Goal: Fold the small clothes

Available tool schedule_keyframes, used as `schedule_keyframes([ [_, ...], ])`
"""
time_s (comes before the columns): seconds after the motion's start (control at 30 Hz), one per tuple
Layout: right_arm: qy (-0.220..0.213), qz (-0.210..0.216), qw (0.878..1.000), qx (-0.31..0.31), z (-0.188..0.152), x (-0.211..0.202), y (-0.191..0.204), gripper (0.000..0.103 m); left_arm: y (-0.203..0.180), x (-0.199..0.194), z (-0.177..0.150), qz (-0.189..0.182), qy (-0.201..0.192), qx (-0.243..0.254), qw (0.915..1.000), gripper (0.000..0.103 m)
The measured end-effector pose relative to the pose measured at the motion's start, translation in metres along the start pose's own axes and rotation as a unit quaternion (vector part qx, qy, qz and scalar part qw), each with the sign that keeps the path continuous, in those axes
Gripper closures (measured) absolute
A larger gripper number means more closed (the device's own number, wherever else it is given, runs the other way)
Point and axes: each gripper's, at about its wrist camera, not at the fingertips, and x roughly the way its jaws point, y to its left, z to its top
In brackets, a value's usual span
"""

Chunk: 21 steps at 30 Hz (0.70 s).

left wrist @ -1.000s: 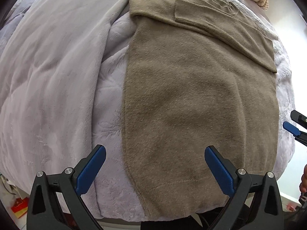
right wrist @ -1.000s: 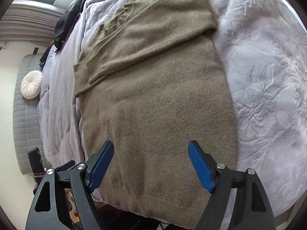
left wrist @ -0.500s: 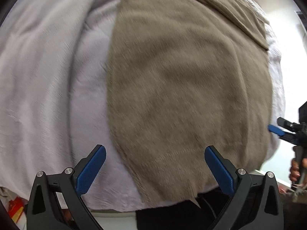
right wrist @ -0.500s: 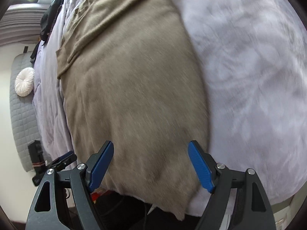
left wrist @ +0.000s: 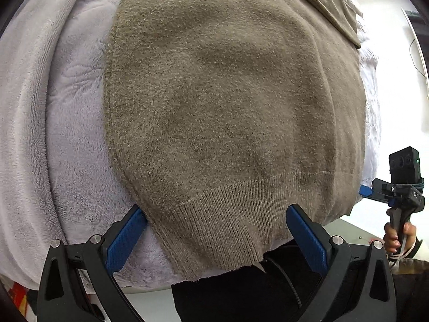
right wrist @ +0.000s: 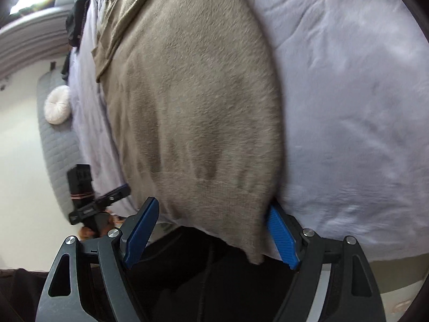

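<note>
Closing on the ribbed hem of a taupe sweater, I hold my left gripper at the garment's near left corner, its blue pads spread wide with the hem between them and not yet pinched. My left pad sits just beside the sweater's side edge, against the pale plush blanket beneath; the other pad rests over the knit, toward the middle of the hem.

Running away from me, the sweater's long axis lies from this hem toward the far end of the bed, where a sleeve is folded across the body. The hem itself hangs a little over the bed's near edge.

At the hem's right corner, my right gripper stands equally wide, nothing clamped, the corner drooping between its pads; the picture there is smeared with motion. Each tool is nearest its own corner, so I judge the coming move as a two-handed pinch of the hem, followed by a lift that carries it along that long axis toward the folded sleeve. Seen from the left camera, my right hand grips the handle beyond the bed's edge.
</note>
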Motion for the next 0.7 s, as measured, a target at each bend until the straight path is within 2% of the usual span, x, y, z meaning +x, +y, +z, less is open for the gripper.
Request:
schedule_keyframes([
  [0.07, 0.000, 0.006, 1.000, 0.005, 0.001, 0.005, 0.001, 0.020, -0.004, 0.001, 0.001, 0.005, -0.005, -0.002, 1.0000, 0.009],
  [0.1, 0.000, 0.007, 1.000, 0.008, 0.002, 0.007, 0.001, 0.020, -0.002, 0.001, 0.000, 0.011, -0.007, -0.002, 0.9999, 0.023],
  [0.13, 0.000, 0.009, 1.000, 0.012, 0.002, 0.007, 0.000, 0.021, -0.001, 0.001, 0.000, 0.021, -0.006, -0.004, 0.9998, 0.043],
  [0.17, -0.002, 0.010, 1.000, 0.014, 0.003, 0.006, -0.001, 0.029, -0.001, 0.003, 0.000, 0.027, -0.008, -0.005, 0.9996, 0.053],
  [0.2, -0.003, 0.011, 1.000, 0.015, 0.003, 0.006, -0.002, 0.038, 0.001, 0.002, -0.001, 0.024, -0.012, -0.006, 0.9996, 0.071],
  [0.23, -0.002, 0.008, 1.000, 0.017, 0.003, 0.005, -0.004, 0.064, 0.003, 0.001, -0.001, 0.010, -0.015, -0.009, 0.9998, 0.082],
  [0.27, -0.001, 0.004, 1.000, 0.020, 0.002, 0.005, -0.006, 0.089, 0.004, -0.001, -0.002, -0.002, -0.018, -0.011, 0.9998, 0.087],
  [0.3, -0.003, 0.005, 1.000, 0.020, 0.001, 0.004, -0.007, 0.096, 0.003, -0.004, -0.002, -0.008, -0.021, -0.010, 0.9997, 0.088],
  [0.4, -0.015, 0.038, 0.999, 0.012, -0.001, -0.004, -0.003, 0.096, -0.005, -0.018, -0.003, -0.031, -0.034, 0.011, 0.9989, 0.090],
  [0.5, -0.031, 0.095, 0.995, 0.009, 0.000, -0.015, 0.006, 0.096, -0.009, -0.039, 0.001, -0.057, -0.060, 0.013, 0.9965, 0.090],
  [0.63, -0.072, 0.165, 0.984, 0.001, 0.014, -0.038, 0.026, 0.096, -0.015, -0.070, 0.015, -0.083, -0.106, 0.011, 0.9908, 0.090],
  [0.7, -0.091, 0.184, 0.979, -0.010, 0.024, -0.047, 0.039, 0.096, -0.014, -0.085, 0.028, -0.087, -0.129, 0.015, 0.9878, 0.090],
])
